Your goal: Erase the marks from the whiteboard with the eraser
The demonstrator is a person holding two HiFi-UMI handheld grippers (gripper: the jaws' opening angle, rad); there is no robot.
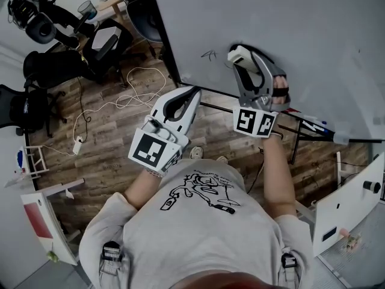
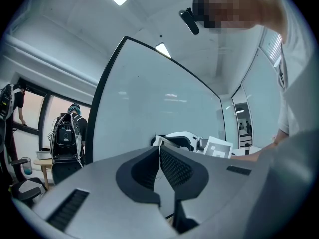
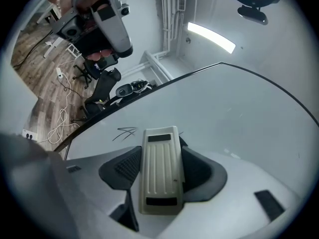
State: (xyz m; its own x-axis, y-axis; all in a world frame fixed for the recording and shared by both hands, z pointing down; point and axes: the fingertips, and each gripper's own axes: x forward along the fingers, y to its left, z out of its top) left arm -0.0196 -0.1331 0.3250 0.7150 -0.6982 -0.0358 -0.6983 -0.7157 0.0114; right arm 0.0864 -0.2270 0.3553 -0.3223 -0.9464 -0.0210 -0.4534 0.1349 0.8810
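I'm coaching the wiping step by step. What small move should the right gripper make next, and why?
Probably slide the eraser left onto the scribble and press it to the whiteboard. The right gripper is shut on the eraser, and the scribble lies unwiped just beside the eraser's front end.

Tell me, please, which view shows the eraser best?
The right gripper view: the eraser sits central in the right claw. The head view shows only its white end; the left gripper view, nothing clear.

The head camera looks steeply down; the left gripper (image 1: 194, 90) and right gripper (image 1: 239, 56) cameras closely face the whiteboard (image 1: 289, 17), which all views share.
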